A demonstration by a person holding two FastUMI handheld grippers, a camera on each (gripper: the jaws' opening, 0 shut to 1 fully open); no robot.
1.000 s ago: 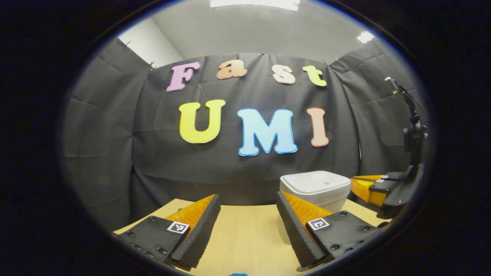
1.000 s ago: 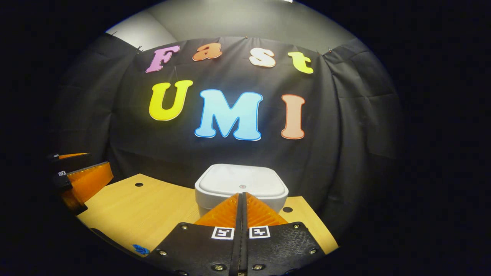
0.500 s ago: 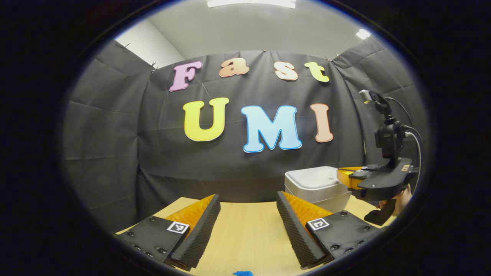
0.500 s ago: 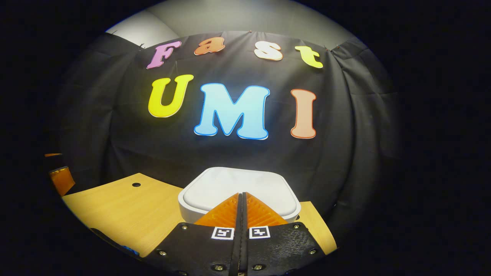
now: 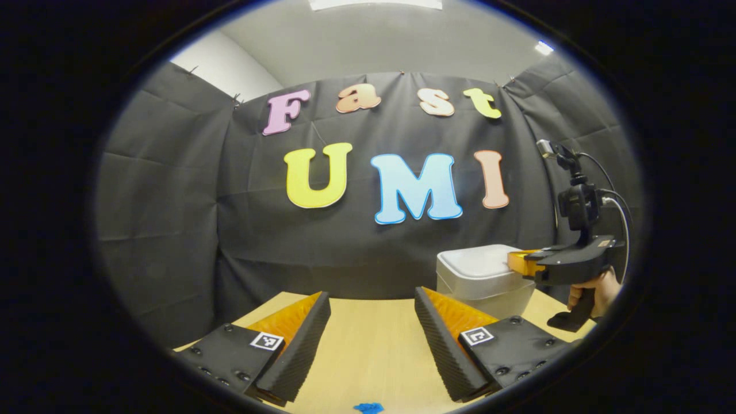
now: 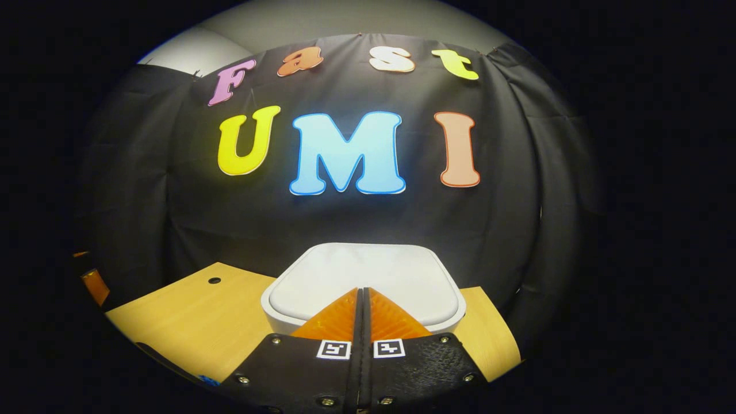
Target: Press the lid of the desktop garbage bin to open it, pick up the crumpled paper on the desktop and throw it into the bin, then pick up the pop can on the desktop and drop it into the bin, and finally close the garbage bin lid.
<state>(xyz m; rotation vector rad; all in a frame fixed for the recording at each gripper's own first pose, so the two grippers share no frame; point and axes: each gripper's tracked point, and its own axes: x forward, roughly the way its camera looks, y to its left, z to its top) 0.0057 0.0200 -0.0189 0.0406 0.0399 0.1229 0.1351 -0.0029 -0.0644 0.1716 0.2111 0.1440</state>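
My right gripper fingers pressed together over the closed white bin lid, my left gripper fingers spread apart above the bench, holding nothing.

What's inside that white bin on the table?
Can't tell. The bin has its lid down, hiding the inside. The right tongs, closed with nothing between them, are over the lid's front edge; the left tongs are open.

No readable text anywhere; small square black-and-white marker tags sat on both grippers' fingers, carrying patterns, not words.
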